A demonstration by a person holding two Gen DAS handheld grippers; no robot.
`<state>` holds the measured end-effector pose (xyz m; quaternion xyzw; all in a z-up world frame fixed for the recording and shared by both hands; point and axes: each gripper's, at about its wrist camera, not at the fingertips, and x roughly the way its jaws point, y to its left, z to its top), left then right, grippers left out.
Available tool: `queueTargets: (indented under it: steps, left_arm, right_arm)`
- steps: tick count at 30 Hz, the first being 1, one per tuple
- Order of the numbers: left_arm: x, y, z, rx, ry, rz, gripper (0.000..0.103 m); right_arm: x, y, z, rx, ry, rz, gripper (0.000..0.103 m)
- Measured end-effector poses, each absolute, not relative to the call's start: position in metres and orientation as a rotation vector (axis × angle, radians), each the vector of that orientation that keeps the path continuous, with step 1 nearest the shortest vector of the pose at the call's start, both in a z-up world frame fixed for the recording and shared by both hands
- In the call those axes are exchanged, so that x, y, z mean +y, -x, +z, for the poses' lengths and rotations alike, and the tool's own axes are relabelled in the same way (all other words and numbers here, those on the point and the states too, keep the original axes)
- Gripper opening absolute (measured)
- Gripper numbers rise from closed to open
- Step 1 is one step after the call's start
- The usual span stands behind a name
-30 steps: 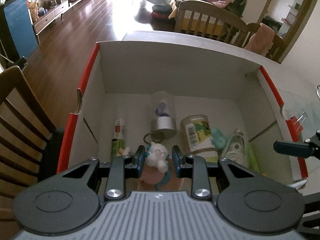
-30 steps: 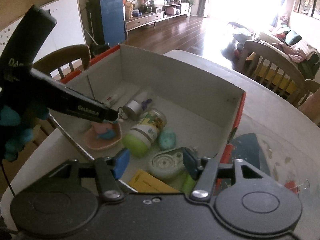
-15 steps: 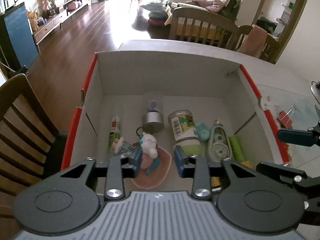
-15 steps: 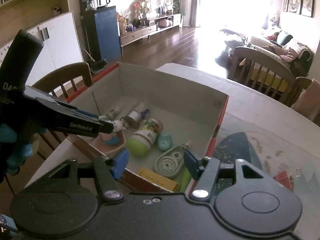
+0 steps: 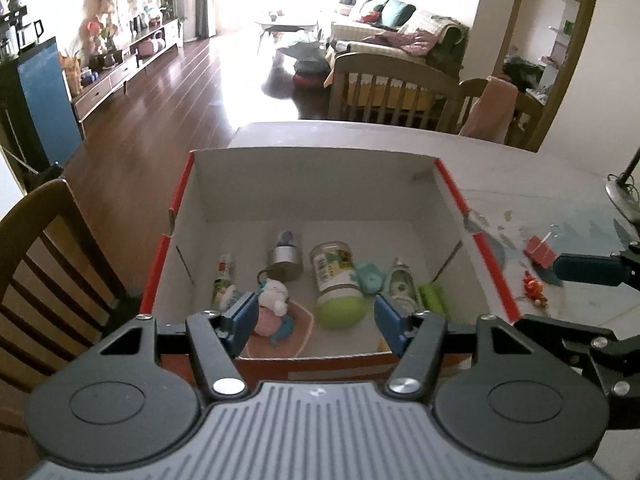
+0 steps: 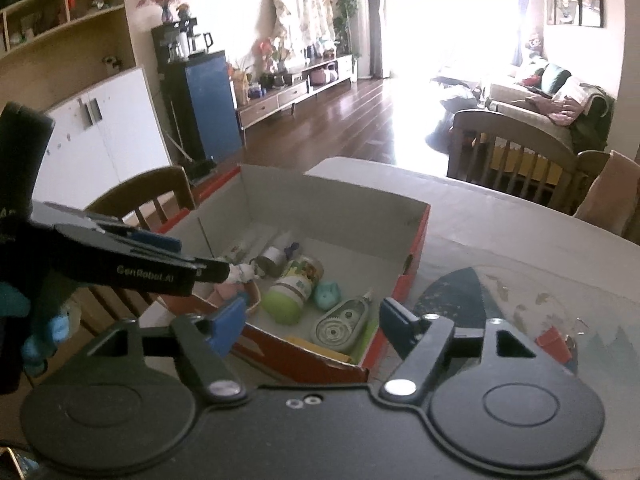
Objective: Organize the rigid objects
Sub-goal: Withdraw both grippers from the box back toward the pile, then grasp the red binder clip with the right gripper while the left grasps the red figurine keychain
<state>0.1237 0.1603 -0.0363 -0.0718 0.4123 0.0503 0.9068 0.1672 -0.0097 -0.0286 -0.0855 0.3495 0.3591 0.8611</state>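
Over the near wall of the red-edged cardboard box (image 5: pixel 452 196) both grippers are held, nothing grasped by either. Left gripper (image 5: pixel 316 322): jaws opening, released; the plush keychain (image 5: pixel 272 300) is seen between the pads but lies untouched on the pink dish (image 5: pixel 298 336) below. Right gripper (image 6: pixel 312 326): jaws opening too, empty; only the box corner is framed between them.

Contents are lined up on the box floor: small tube (image 5: pixel 225 276) at left, steel-capped bottle (image 5: pixel 285 258), green-lidded jar (image 5: pixel 338 280), teal figure (image 5: pixel 370 278), correction-tape dispenser (image 5: pixel 402 284), green marker (image 5: pixel 432 294). Still out on the desk (image 5: pixel 520 168): red binder clip (image 5: pixel 540 250) and a small red-orange trinket (image 5: pixel 534 280), to the right of the box.

Judged step: release done, next pick to be set up. To do it well, the grippers should be cleared above the box rim before any sideways travel, so the wall is not clipped. Jaws should be fully spread before descent on the clip.

Orientation: the jar lies on its side, long axis running near-to-far, green lid toward the near wall. Bottle and tube lie roughly parallel to it. The dispenser is also laid lengthwise, nozzle pointing to the far wall. Remaining free space is at the far half of the box.
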Motion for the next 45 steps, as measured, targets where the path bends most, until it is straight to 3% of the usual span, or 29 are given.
queueTargets:
  steps: [3, 12, 22, 27, 45]
  left_arm:
    - [0.152, -0.118, -0.030, 0.834, 0.140, 0.089, 0.072]
    - [0.120, -0.111, -0.010, 0.786, 0.107, 0.056, 0.080]
    - [0.072, -0.119, 0.001, 0.760, 0.089, 0.000, 0.085]
    - [0.046, -0.130, 0.000, 0.747, 0.085, -0.033, 0.099]
    - [-0.050, -0.176, -0.046, 0.790, 0.057, -0.121, 0.101]
  right_arm:
    - [-0.018, -0.165, -0.023, 0.723, 0.159, 0.751, 0.081]
    - [-0.057, -0.157, -0.006, 0.668, 0.086, 0.736, 0.092]
    - [-0.114, -0.157, -0.001, 0.629, 0.048, 0.680, 0.094]
    - [-0.146, -0.159, -0.005, 0.632, 0.043, 0.636, 0.094]
    - [-0.240, -0.215, -0.039, 0.700, 0.068, 0.486, 0.093]
